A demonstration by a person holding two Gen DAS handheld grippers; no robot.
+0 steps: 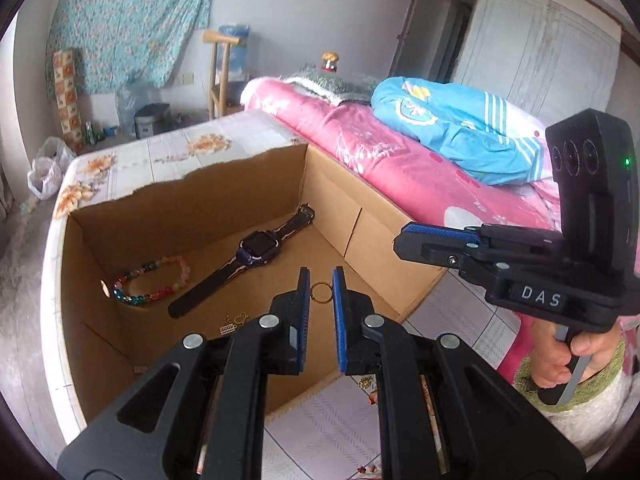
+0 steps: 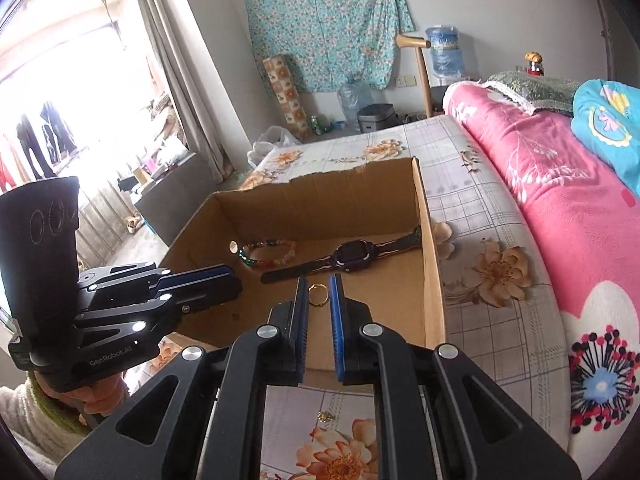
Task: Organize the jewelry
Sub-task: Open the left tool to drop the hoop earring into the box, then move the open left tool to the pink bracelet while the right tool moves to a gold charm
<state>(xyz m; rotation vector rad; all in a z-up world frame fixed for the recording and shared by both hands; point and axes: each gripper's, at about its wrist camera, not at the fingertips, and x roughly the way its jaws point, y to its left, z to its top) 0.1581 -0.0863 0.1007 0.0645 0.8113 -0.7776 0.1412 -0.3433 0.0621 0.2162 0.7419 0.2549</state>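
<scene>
An open cardboard box (image 1: 200,208) (image 2: 320,204) sits on the flowered bed sheet. On its floor lie a dark purple watch (image 1: 256,246) (image 2: 348,260), a coloured bead bracelet (image 1: 152,280) (image 2: 268,254), a gold ring (image 1: 321,293) (image 2: 318,296) and small gold charms (image 1: 234,322). A small gold piece (image 2: 325,416) (image 1: 365,382) lies on the sheet outside the box's near wall. My left gripper (image 1: 321,280) (image 2: 236,280) hovers above the box's near side, shut and holding nothing. My right gripper (image 2: 319,282) (image 1: 404,238) hangs beside it, also shut and holding nothing.
A pink blanket (image 2: 560,184) and a blue quilt (image 1: 448,128) lie along the bed to the right of the box. The mattress edge (image 1: 52,264) drops to the floor on the left. A curtained window (image 2: 80,100), water bottles and a wooden chair stand beyond.
</scene>
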